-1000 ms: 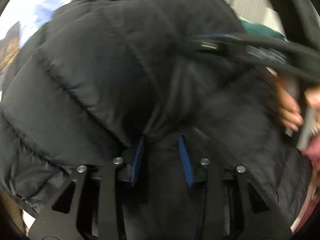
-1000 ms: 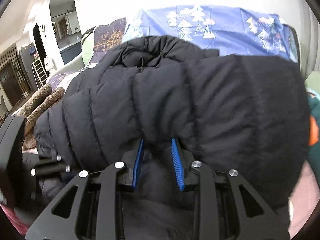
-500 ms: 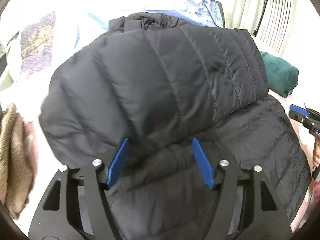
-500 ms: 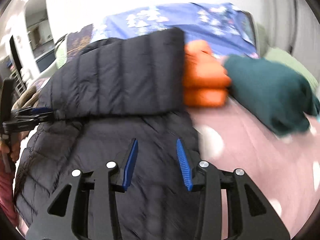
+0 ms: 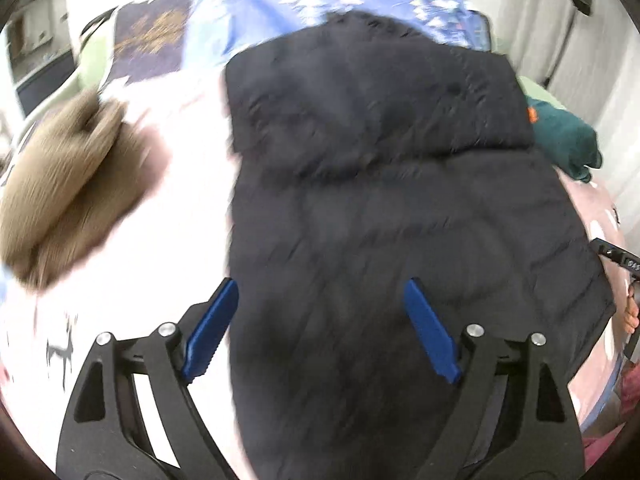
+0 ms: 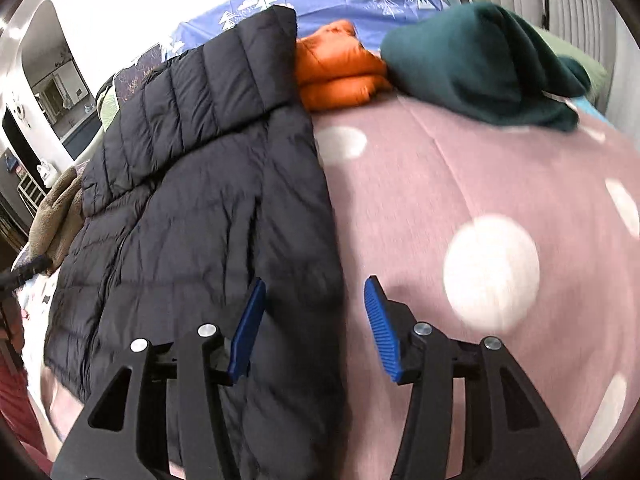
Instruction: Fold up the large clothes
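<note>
Claws (image 5: pixel 320 328) (image 6: pixel 314 326) wide apart, seemingly empty, above jacket (image 6: pixel 208 208)

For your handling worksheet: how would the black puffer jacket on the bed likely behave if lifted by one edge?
The black puffer jacket probably droops, since it already lies folded over itself. Its puffy quilting suggests lightness for its bulk. The smooth shell may slip.

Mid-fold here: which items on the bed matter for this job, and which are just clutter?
In play: black puffer jacket, left gripper, right gripper, both open.
Clutter: orange garment, dark green garment, brown fleece, pink spotted bedcover.
</note>
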{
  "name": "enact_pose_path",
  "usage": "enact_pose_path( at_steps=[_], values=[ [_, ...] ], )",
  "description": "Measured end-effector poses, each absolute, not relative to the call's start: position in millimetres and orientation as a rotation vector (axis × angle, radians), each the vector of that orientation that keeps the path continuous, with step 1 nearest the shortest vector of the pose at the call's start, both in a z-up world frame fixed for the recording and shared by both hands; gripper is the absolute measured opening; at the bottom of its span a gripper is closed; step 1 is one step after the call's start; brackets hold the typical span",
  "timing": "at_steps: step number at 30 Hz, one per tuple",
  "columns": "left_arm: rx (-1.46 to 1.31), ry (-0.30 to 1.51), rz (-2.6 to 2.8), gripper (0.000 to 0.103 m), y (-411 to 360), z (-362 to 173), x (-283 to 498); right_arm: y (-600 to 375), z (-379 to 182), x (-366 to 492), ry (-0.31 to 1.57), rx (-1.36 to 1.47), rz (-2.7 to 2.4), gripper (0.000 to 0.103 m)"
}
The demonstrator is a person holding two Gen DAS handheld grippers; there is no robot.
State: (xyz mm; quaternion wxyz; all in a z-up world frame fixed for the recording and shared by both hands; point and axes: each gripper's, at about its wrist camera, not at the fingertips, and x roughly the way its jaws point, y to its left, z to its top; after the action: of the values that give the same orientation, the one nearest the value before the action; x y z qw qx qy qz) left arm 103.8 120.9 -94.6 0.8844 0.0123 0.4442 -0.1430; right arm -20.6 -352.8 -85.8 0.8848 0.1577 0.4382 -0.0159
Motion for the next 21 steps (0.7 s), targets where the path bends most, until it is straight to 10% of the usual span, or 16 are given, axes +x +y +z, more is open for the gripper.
enact_pose_path(
  at_steps=[16, 21],
  values=[
    [-0.253, 1.017, -0.405, 0.092, 172, -137, 30, -339, -101, -88, 0.93, 0.513, 0.105, 0.056],
    [-0.293, 1.011, -0.531, 0.071, 160, -138, 22, -332, -102, -91, 0.921, 0.518, 0.088, 0.057]
  ],
)
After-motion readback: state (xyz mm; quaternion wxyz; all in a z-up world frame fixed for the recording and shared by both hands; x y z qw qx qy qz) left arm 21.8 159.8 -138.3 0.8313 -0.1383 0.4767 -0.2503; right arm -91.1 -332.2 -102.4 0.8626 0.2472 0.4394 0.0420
